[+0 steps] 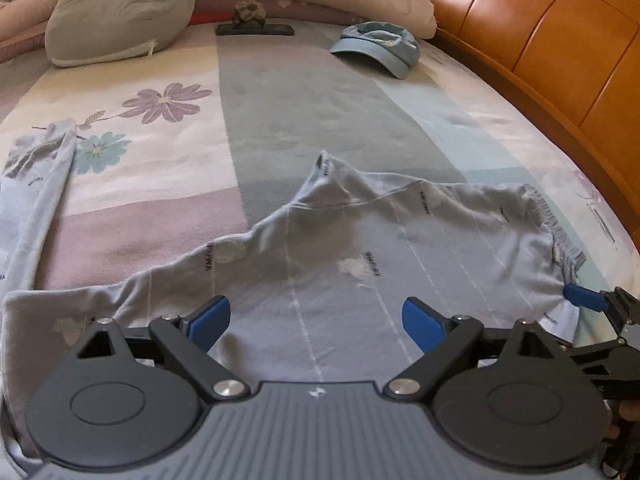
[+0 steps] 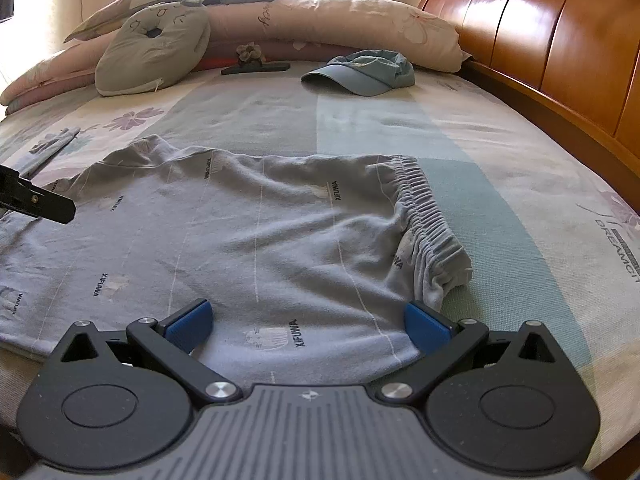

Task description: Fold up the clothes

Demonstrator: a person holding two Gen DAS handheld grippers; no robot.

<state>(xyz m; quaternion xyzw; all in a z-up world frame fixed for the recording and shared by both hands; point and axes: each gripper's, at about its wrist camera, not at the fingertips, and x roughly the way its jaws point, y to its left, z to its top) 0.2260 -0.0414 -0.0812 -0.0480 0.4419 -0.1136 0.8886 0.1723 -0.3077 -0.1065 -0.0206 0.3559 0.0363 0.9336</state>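
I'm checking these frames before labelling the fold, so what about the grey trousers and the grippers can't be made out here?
- Grey trousers: leg ends run off the left edge in both views.
- Near hem: hidden beneath the left gripper body in the left wrist view, and beneath the right gripper body in the right wrist view.
- Small dark object by the pillows: too small to identify.
- Hands: almost wholly out of view.
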